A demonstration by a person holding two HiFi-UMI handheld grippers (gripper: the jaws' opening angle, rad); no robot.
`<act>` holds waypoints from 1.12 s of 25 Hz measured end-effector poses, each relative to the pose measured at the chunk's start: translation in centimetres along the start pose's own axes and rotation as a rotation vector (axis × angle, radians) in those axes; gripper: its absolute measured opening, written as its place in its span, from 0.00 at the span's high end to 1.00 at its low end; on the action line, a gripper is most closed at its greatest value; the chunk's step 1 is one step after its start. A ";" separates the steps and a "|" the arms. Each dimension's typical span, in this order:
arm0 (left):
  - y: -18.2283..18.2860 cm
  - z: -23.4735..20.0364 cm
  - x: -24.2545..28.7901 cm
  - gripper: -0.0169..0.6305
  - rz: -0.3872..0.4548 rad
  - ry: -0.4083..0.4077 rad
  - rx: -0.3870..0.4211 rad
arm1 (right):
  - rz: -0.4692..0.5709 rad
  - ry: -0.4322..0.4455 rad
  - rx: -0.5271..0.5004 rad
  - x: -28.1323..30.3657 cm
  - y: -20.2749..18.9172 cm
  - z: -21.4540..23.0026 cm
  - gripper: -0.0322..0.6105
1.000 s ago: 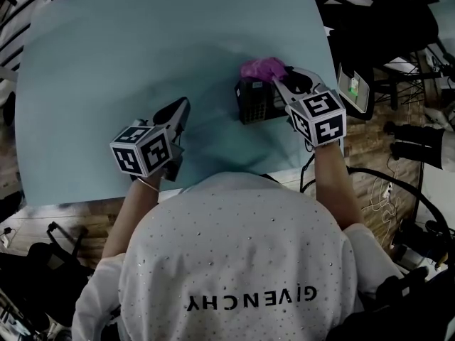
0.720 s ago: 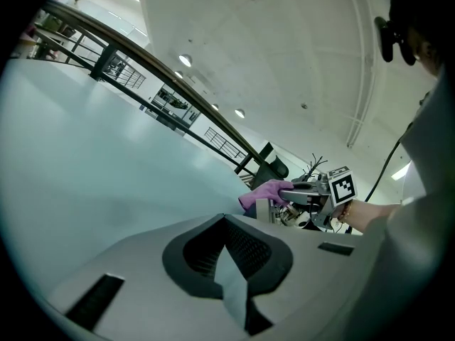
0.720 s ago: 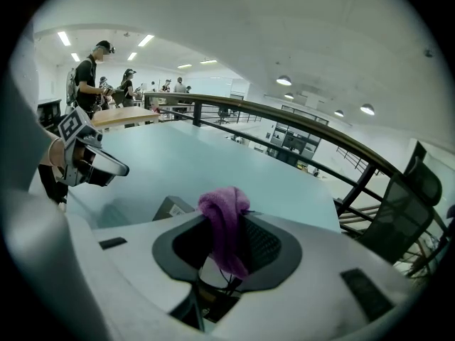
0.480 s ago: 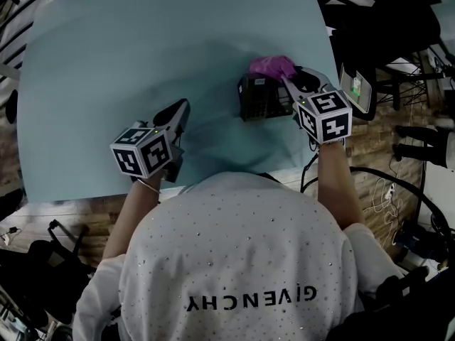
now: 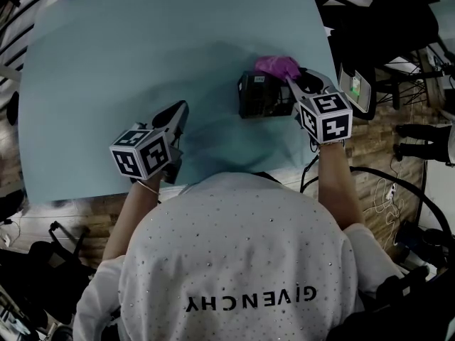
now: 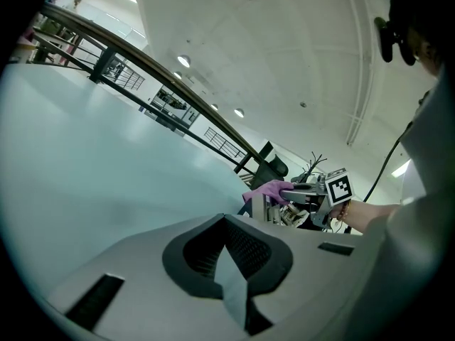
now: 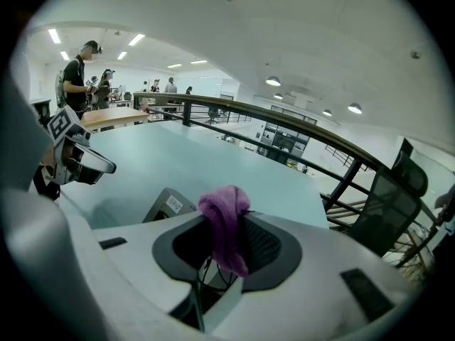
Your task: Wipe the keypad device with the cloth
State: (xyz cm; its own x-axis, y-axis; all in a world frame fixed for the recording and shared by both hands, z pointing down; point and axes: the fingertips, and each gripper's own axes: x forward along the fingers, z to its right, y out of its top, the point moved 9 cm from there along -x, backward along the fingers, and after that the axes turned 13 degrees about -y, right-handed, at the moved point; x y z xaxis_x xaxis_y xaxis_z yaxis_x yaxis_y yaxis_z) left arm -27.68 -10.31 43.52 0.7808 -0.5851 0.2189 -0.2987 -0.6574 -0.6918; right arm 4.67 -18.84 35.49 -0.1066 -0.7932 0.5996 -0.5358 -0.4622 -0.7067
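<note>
Head view: the right gripper [image 5: 297,79], clamping the crumpled purple cloth [image 5: 279,66], is sliding rightward along the far edge of the black keypad device [image 5: 260,96] at mid-table, so wiping is progressing. The left gripper [image 5: 178,114] is resting closed and empty.

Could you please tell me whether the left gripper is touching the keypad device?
Apart. The head view shows a stretch of bare table between the left gripper and the keypad device.

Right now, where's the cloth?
Head view, right side: the purple cloth is pinched in the right claw, at the far right corner of the keypad device.
</note>
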 end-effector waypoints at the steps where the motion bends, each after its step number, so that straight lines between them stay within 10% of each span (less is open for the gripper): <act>1: 0.0 0.2 0.1 0.99 -0.001 0.001 0.002 | -0.002 -0.006 0.002 -0.1 -0.2 0.4 0.79; 28: -0.2 7.0 -2.2 0.99 0.083 0.096 0.073 | -0.011 -0.087 0.112 -4.4 -6.0 6.2 0.79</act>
State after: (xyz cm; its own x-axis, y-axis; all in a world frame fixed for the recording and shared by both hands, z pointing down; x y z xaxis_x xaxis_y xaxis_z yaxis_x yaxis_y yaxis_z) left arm -25.49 -5.60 38.41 0.6979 -0.6812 0.2212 -0.3165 -0.5703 -0.7580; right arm 13.61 -15.01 34.75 -0.0256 -0.8171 0.5760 -0.4391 -0.5084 -0.7407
